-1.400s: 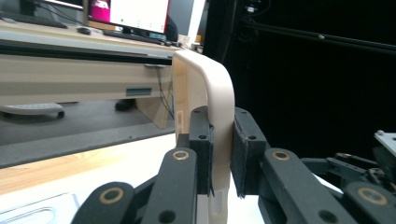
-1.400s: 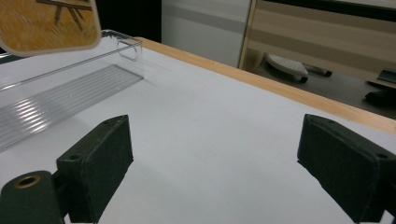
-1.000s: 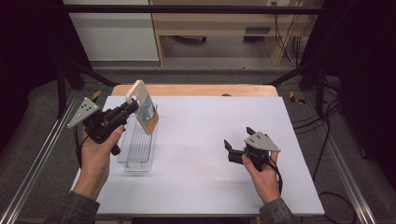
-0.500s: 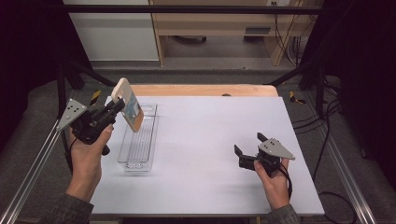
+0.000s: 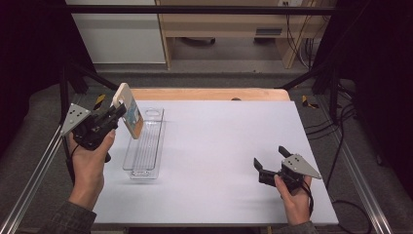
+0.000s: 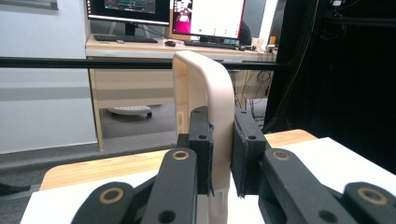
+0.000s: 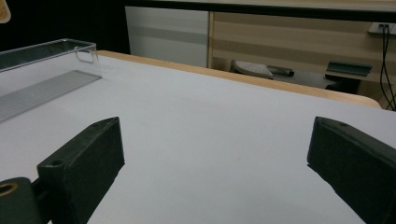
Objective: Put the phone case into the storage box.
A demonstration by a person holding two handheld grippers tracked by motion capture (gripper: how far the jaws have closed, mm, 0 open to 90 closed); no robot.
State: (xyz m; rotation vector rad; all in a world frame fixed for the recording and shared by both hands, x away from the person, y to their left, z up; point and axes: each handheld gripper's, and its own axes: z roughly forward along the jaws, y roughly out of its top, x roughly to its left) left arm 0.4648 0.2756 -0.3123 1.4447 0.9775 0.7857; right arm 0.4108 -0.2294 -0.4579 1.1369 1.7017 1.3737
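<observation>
My left gripper (image 5: 116, 115) is shut on a flat beige case (image 5: 127, 110) with a printed face. It holds the case tilted in the air, over the far left rim of a clear plastic tray (image 5: 146, 146). In the left gripper view the black pads (image 6: 201, 140) clamp the case's rounded beige edge (image 6: 208, 84) from both sides. My right gripper (image 5: 269, 156) rests low at the front right of the white table (image 5: 219, 131), open, with nothing between its jaws. In the right gripper view the right gripper (image 7: 215, 158) has only bare table ahead, and the tray (image 7: 46, 60) lies at the far left.
The long, narrow tray holds nothing and lies on the left half of the table. A wooden strip (image 5: 209, 93) edges the table's far side. Metal rails (image 5: 29, 180) run along both sides. A desk and cables (image 5: 302, 44) stand beyond.
My left gripper has carried the beige case leftward and a little lower, off the tray's middle to its left rim. My right gripper has drifted right and nearer the front edge, still open.
</observation>
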